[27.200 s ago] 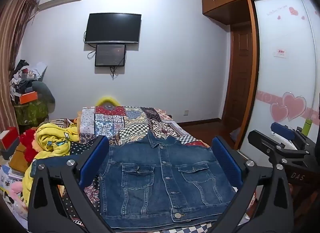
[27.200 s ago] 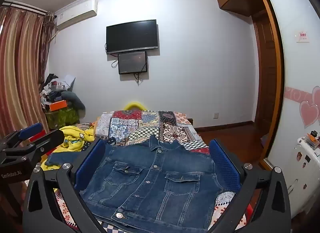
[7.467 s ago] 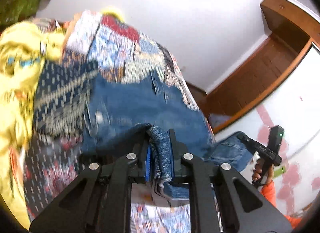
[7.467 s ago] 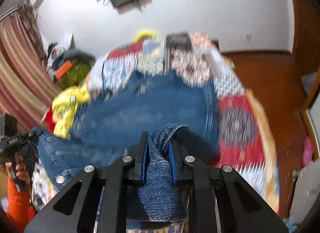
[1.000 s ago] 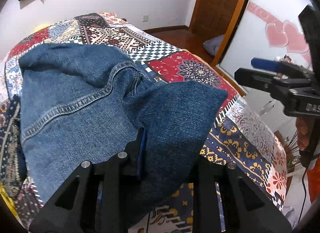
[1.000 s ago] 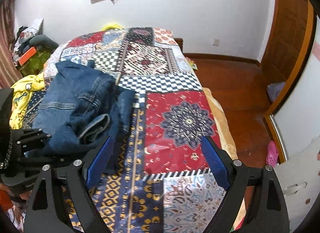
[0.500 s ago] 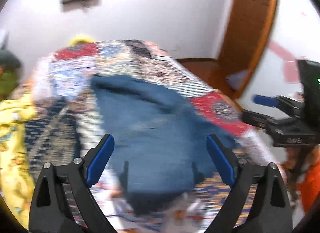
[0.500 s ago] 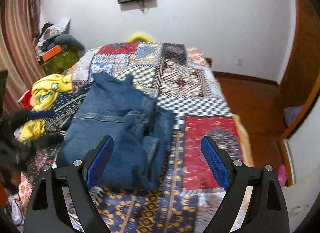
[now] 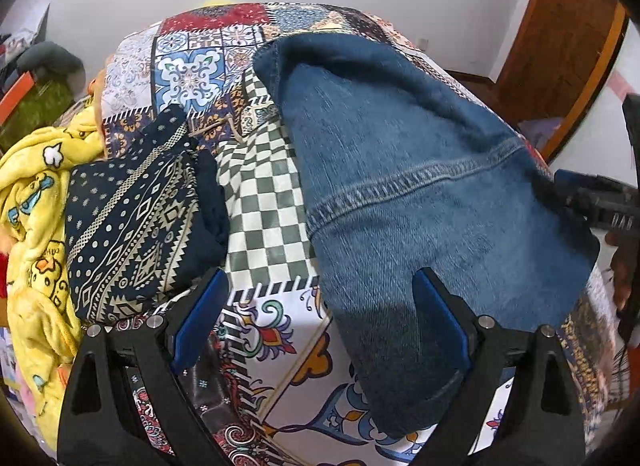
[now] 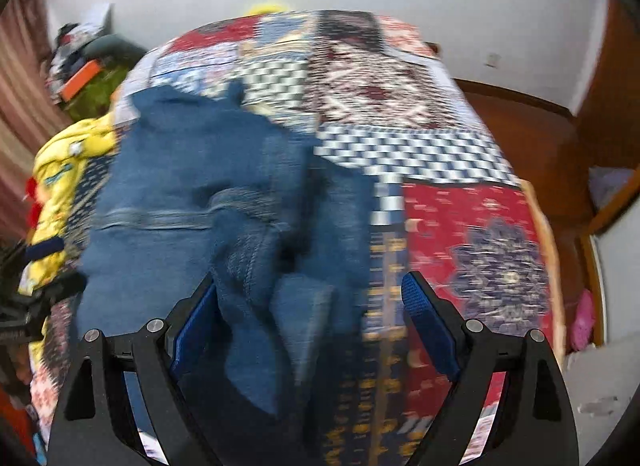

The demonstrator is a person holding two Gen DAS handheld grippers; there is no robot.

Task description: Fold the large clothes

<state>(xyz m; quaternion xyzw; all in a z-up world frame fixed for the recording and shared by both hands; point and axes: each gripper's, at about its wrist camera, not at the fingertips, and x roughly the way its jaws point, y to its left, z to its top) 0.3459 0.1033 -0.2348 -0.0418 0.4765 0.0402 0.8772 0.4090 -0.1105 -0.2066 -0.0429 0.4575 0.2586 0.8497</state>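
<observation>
A blue denim jacket (image 9: 420,185) lies loosely folded on the patchwork bedspread (image 9: 260,193), back side up, its near end reaching toward me. My left gripper (image 9: 320,322) is open and empty just above the jacket's near left edge. In the right wrist view the jacket (image 10: 208,193) is blurred and rumpled, with folds bunched at its near right. My right gripper (image 10: 312,326) is open and empty over that bunched end. The right gripper's tool also shows at the far right of the left wrist view (image 9: 600,201).
A folded navy patterned garment (image 9: 136,217) and a yellow cartoon-print blanket (image 9: 32,201) lie at the bed's left side. The wooden floor (image 10: 532,121) and a wooden door frame (image 9: 568,37) are to the right. A cluttered pile (image 10: 84,61) stands by the curtain.
A second ago my left gripper was shut on the jacket; it has let go, opened and drawn back to the left. My right gripper, open throughout, has moved closer over the jacket.
</observation>
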